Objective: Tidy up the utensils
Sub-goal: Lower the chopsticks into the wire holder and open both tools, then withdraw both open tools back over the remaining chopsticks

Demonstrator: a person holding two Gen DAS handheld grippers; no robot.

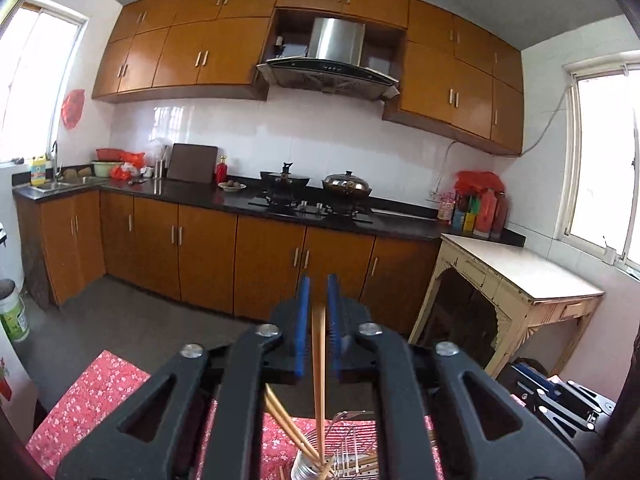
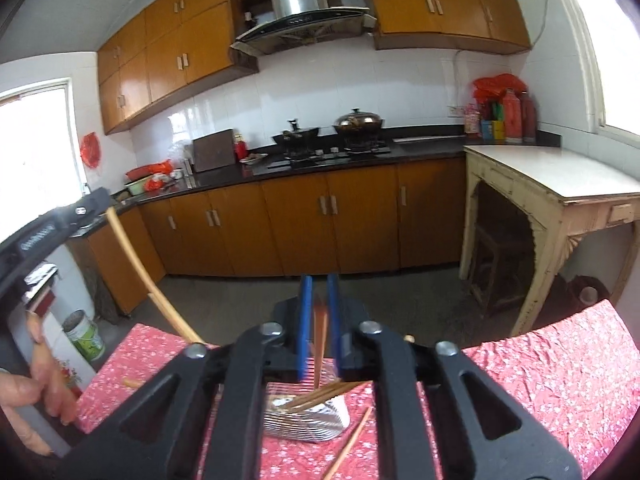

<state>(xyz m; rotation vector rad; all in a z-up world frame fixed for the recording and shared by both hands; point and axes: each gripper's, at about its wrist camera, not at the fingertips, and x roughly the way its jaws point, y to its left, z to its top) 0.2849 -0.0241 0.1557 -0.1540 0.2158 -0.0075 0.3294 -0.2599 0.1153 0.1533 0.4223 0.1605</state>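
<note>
In the left wrist view my left gripper (image 1: 318, 282) hovers over a metal utensil holder (image 1: 306, 470) on the red floral tablecloth (image 1: 100, 392). A light wooden chopstick (image 1: 319, 360) stands upright between its blue pads, with a thin gap on each side, its lower end among other chopsticks (image 1: 286, 428) in the holder. In the right wrist view my right gripper (image 2: 320, 282) is above the same wire holder (image 2: 316, 420). A blurred brown chopstick (image 2: 320, 344) hangs loose between its slightly parted pads. The left gripper (image 2: 86, 206) shows at the left with its chopstick (image 2: 140, 272) below it.
A loose chopstick (image 2: 352, 440) lies on the cloth beside the holder, and another end (image 2: 132, 382) pokes out at the left. A person's hand (image 2: 24, 392) holds the left gripper. A cream side table (image 2: 560, 184) stands to the right; kitchen cabinets (image 2: 320, 216) lie ahead.
</note>
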